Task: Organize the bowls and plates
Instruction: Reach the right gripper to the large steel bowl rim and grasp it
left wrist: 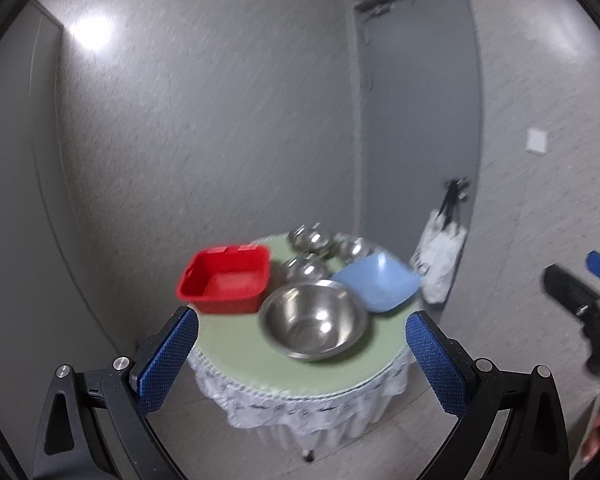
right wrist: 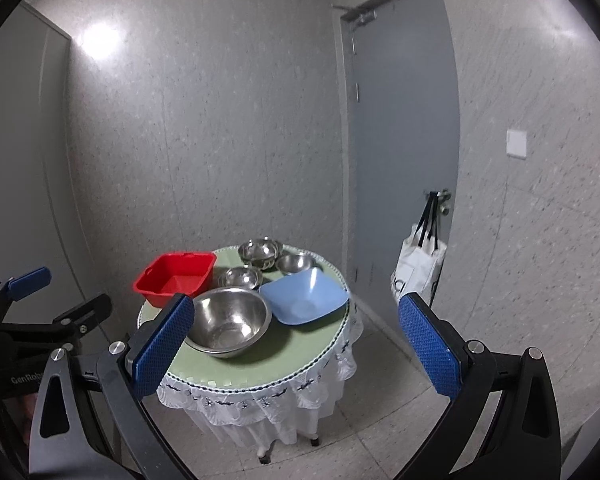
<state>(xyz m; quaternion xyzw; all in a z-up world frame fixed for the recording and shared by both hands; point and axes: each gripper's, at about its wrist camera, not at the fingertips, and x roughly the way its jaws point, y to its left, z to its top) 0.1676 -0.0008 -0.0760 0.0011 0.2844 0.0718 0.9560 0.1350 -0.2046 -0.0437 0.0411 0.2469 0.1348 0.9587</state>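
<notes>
Both grippers are held back from the bench (right wrist: 260,364), well apart from every item, so nothing has been grasped. The left gripper (left wrist: 301,360) has its fingers (left wrist: 168,364) spread wide and empty. The right gripper (right wrist: 296,354) likewise has its fingers (right wrist: 164,344) parted with nothing between them. This wide setting suits a first approach to a rim.

The round bench sits in the lower centre of both views. The large steel bowl (right wrist: 230,320) stands at the near edge, the most accessible item. The red tub (right wrist: 176,278) stands to its left. The blue square bowl (right wrist: 303,296) stands to its right, just beside it. Three small steel bowls (right wrist: 260,254) are grouped behind, towards the upper part of the bench top.

Judgement: the red tub is the probable receptacle. The small bowls are probably intended to nest. The left view is motion-blurred, so contact between items cannot be confirmed there.
</notes>
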